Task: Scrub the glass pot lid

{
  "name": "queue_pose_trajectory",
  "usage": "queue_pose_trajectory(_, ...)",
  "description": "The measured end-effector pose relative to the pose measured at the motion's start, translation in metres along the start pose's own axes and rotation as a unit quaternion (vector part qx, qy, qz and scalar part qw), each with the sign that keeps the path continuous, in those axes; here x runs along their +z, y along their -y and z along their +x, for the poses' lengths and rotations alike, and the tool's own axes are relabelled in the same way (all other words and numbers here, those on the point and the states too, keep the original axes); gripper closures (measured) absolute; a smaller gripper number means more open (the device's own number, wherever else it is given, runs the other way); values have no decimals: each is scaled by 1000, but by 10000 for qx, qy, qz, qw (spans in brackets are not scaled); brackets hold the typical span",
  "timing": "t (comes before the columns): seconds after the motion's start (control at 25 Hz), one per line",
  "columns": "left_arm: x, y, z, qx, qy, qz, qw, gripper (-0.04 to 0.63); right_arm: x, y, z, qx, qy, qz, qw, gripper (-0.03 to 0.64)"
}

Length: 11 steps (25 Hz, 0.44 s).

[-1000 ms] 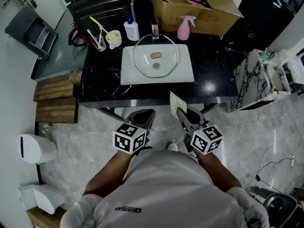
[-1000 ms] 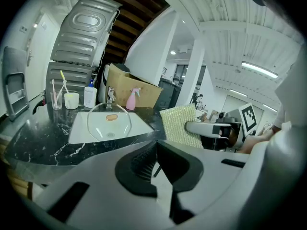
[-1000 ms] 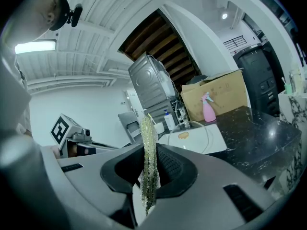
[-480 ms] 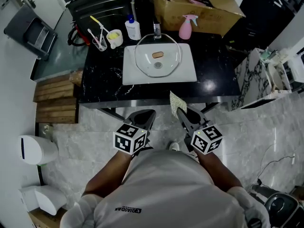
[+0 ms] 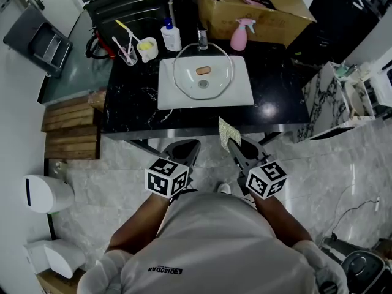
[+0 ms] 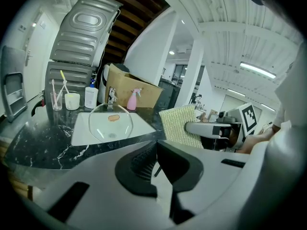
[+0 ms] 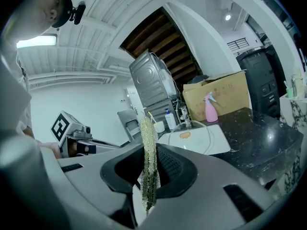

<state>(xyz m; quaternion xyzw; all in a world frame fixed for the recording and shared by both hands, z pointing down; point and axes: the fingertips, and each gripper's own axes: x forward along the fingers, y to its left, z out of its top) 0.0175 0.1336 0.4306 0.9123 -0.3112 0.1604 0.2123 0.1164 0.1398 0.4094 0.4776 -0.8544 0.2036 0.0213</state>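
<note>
Small dark print (image 5: 165, 270) is showing upside down on the person's white shirt (image 5: 211, 237), seemingly reading "JIAODAN"; no other text is coming through legibly.

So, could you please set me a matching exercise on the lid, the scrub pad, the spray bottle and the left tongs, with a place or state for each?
Things:
1. glass pot lid
2. scrub pad
3. pink spray bottle
4. left tongs

Places or states:
A. shut, with nothing between them
B. lying in the white sink
C. clamped in the right tongs
D. standing on the black counter, behind the sink

Pairs: 1-B, 2-C, 3-D, 4-A.
</note>
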Motion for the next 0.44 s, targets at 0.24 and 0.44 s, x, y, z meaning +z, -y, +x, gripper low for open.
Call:
queue_pose_trajectory(0.24, 1, 1, 2, -15, -1, 0, 10000, 580, 0, 2, 0, -15, -11, -15, 10000, 532)
queue_pose_trajectory(0.44, -2, 2, 2, -1, 1, -6, 10000, 580, -1, 1, -1, -7, -6, -57, 10000, 532)
